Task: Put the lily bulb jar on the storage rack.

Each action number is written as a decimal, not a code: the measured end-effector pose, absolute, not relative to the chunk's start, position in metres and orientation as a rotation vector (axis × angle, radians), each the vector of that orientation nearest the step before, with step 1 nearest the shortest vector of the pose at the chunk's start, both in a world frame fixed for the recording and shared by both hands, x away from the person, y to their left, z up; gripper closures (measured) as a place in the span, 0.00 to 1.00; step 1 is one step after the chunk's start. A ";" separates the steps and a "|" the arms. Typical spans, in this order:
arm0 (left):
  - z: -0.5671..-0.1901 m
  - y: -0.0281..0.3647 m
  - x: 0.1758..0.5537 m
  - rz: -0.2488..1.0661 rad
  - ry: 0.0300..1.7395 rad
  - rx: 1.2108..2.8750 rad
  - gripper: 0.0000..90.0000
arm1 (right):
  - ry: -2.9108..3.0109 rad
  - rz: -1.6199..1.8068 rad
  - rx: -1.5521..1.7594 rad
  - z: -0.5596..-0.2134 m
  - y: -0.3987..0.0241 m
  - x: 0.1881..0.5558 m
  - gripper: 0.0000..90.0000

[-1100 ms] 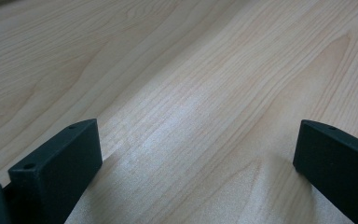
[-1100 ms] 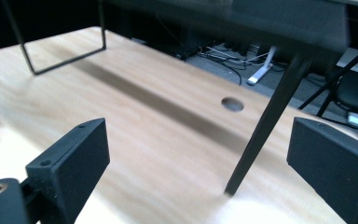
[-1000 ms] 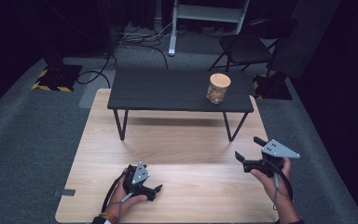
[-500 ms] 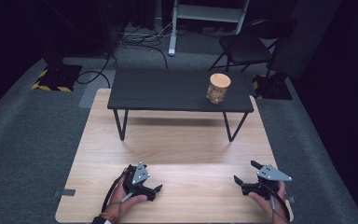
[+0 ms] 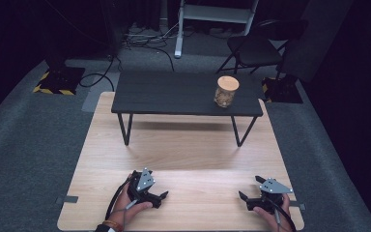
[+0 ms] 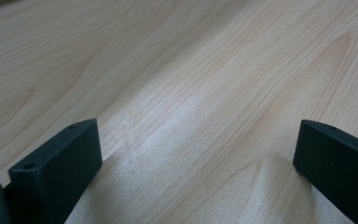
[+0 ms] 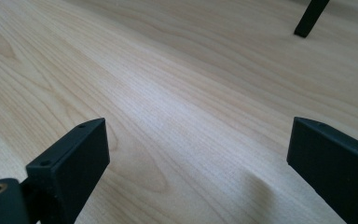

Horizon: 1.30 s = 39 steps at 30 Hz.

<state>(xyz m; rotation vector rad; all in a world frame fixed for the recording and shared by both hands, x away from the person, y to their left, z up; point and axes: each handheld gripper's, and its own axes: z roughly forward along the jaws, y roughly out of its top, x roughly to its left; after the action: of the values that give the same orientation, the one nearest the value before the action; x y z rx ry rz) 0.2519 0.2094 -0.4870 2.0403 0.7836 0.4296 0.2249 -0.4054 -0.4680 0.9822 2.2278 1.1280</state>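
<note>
A glass jar [image 5: 226,91] with a wooden lid and brown contents stands on the right part of the small black table [image 5: 174,94]. My left gripper [image 5: 163,196] rests low on the light wooden board [image 5: 183,154] near its front left, held by a hand. Its jaws stand open over bare wood [image 6: 196,135]. My right gripper [image 5: 242,196] sits low at the board's front right, also in a hand. In the right gripper view the gripper [image 7: 198,144] is open with nothing between the jaws.
The black table stands on thin legs [image 5: 125,129] at the board's far end; one leg [image 7: 310,17] shows in the right gripper view. Grey carpet [image 5: 29,145] surrounds the board. Behind are a chair [image 5: 256,48], cables and a white stand [image 5: 212,12].
My right gripper has come down from above the board to just over its surface at the front right. The left gripper has stayed where it was.
</note>
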 end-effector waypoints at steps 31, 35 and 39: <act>-0.487 0.209 0.252 0.430 0.784 2.040 0.01 | 2.210 1.156 1.077 -0.480 -0.414 0.228 0.02; -0.487 0.210 0.252 0.429 0.783 2.041 0.01 | 2.212 1.158 1.076 -0.480 -0.414 0.229 0.02; -0.487 0.209 0.252 0.430 0.783 2.041 0.01 | 2.212 1.154 1.077 -0.480 -0.414 0.229 0.01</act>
<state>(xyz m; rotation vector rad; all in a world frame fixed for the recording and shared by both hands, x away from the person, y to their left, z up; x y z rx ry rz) 0.2519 0.2094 -0.4871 2.0405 0.7835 0.4297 0.2289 -0.4136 -0.4802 1.0766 2.2123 1.1537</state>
